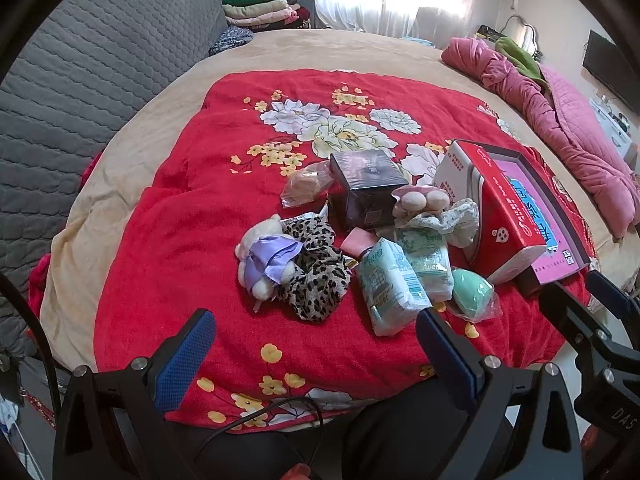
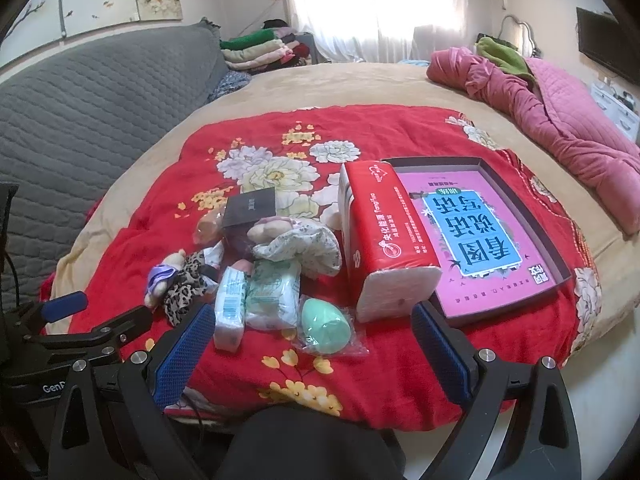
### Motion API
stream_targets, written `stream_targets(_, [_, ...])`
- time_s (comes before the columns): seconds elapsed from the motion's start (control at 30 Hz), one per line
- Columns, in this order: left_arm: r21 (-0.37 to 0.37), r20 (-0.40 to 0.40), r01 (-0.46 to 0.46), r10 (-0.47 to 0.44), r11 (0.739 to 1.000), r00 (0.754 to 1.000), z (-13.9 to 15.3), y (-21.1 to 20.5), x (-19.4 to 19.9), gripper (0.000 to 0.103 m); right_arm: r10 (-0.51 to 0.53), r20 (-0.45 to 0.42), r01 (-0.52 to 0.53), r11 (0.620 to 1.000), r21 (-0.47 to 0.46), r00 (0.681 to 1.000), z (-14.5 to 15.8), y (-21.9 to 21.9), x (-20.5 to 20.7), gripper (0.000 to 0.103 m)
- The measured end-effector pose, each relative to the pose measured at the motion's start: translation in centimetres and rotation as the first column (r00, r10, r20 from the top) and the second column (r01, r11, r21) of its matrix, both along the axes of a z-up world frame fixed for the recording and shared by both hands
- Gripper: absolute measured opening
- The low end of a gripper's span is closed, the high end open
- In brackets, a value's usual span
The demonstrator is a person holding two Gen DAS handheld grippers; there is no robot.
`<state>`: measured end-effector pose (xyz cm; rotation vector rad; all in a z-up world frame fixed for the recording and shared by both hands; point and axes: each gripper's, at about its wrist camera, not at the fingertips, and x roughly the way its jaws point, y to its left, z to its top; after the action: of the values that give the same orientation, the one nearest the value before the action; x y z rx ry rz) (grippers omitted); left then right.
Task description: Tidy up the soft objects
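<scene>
A pile of soft things lies on a red flowered blanket (image 1: pixel 180 240): a plush bear with a purple bow (image 1: pixel 264 258), a leopard scrunchie (image 1: pixel 316 276), two tissue packs (image 1: pixel 394 284), a green sponge in a clear bag (image 1: pixel 472 292), a floral cloth bow (image 1: pixel 448 220) and a plush toy (image 1: pixel 420 200). A red tissue pack (image 2: pixel 380 236) leans beside an open tray with a pink card (image 2: pixel 476 232). My left gripper (image 1: pixel 316 356) is open and empty, in front of the pile. My right gripper (image 2: pixel 312 352) is open and empty, near the green sponge (image 2: pixel 324 328).
A dark box (image 1: pixel 366 188) and a clear bag with a beige thing (image 1: pixel 306 186) sit behind the pile. A grey quilted headboard (image 1: pixel 80 80) stands on the left. A pink quilt (image 1: pixel 560 120) lies at the right. Folded clothes (image 1: pixel 260 8) are stacked far back.
</scene>
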<state>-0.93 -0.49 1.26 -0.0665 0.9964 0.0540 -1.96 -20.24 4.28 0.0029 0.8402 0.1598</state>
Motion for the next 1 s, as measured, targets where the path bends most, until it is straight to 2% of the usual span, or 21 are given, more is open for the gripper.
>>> stream_targets(1.0, [0.004,-0.001,0.002,-0.002,1.000,1.000,-0.14,-0.03,-0.01,0.101,-0.008,0.003,0.008,1.000,-0.008,1.000,0.01,-0.06,-0.07,0.098])
